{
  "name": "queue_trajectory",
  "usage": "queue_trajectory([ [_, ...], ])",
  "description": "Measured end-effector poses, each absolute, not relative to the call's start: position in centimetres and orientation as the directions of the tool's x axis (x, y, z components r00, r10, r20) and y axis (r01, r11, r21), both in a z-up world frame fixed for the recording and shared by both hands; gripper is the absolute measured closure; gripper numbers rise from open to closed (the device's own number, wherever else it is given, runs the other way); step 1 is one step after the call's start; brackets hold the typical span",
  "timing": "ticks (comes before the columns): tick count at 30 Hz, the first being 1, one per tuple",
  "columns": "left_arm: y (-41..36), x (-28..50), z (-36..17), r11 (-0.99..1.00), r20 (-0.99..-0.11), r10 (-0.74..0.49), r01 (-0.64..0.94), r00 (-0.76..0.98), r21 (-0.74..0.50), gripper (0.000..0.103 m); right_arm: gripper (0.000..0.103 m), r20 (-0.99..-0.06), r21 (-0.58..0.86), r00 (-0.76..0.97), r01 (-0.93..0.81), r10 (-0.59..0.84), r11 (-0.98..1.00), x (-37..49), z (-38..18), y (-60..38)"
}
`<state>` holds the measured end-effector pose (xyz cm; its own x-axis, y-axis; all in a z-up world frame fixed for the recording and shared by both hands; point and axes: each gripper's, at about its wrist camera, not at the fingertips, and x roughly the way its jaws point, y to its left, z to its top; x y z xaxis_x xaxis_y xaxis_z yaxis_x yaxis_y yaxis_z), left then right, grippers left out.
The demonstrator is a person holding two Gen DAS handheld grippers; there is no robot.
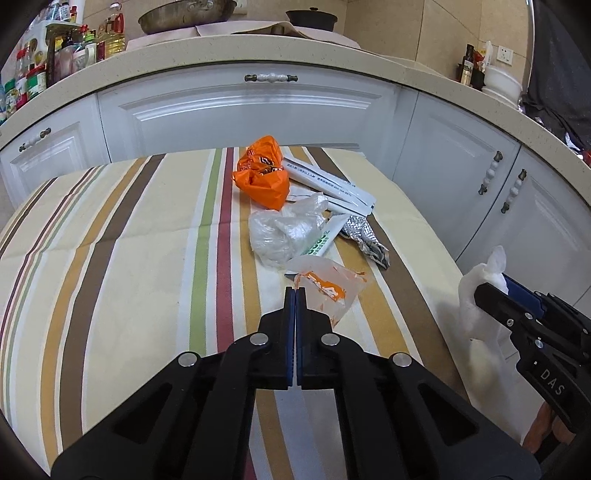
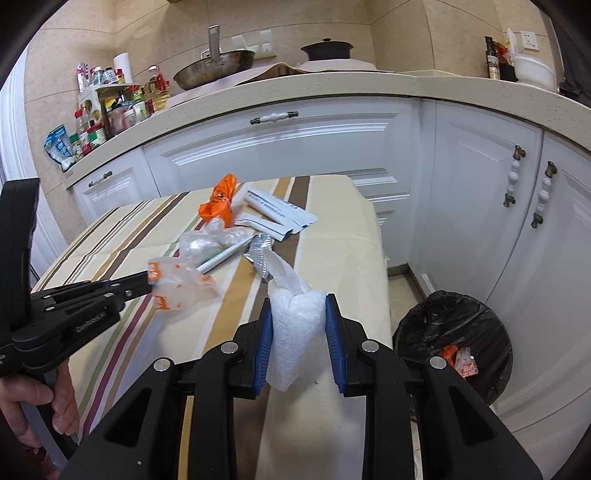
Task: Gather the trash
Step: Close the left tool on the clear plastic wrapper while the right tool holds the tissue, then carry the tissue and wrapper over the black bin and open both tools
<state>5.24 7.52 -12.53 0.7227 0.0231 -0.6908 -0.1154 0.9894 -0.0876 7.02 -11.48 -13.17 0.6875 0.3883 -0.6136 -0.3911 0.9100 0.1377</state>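
Trash wrapper (image 2: pixel 177 284) is flimsy, pinched at its edge by left gripper (image 1: pixel 295 291); right gripper (image 2: pixel 299 310) squeezes soft tissue (image 2: pixel 291 332).

- We see white cabinet doors (image 2: pixel 280 147) under a speckled beige countertop (image 1: pixel 258 55) at twelve o'clock.
- Beige wall tiles (image 2: pixel 399 33) rise behind; pale floor (image 2: pixel 410 284) shows at three o'clock.
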Motion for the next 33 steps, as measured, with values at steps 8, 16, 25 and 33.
queue_trajectory([
  [8,7.2,4.3,-11.2,0.992,-0.666,0.025,-0.102,0.745,-0.077,0.103,0.075,-0.600,0.147,0.704,-0.371,0.381,0.917,6.9,-12.9,-12.5],
  [16,5.4,3.1,-8.4,0.995,-0.604,0.038,-0.086,0.796,-0.051,0.103,0.075,-0.568,0.146,0.755,-0.298,0.326,0.943,7.1,-12.1,-15.4],
  [25,1.8,4.0,-7.4,0.999,-0.587,0.000,-0.025,0.810,-0.034,0.103,0.075,-0.548,0.152,0.798,-0.202,0.253,0.967,7.5,-11.8,-19.9],
  [33,-3.8,7.0,-7.5,0.997,-0.566,-0.077,0.070,0.821,-0.034,0.103,0.075,-0.527,0.117,0.836,-0.109,0.155,0.987,8.5,-12.1,-24.1],
])
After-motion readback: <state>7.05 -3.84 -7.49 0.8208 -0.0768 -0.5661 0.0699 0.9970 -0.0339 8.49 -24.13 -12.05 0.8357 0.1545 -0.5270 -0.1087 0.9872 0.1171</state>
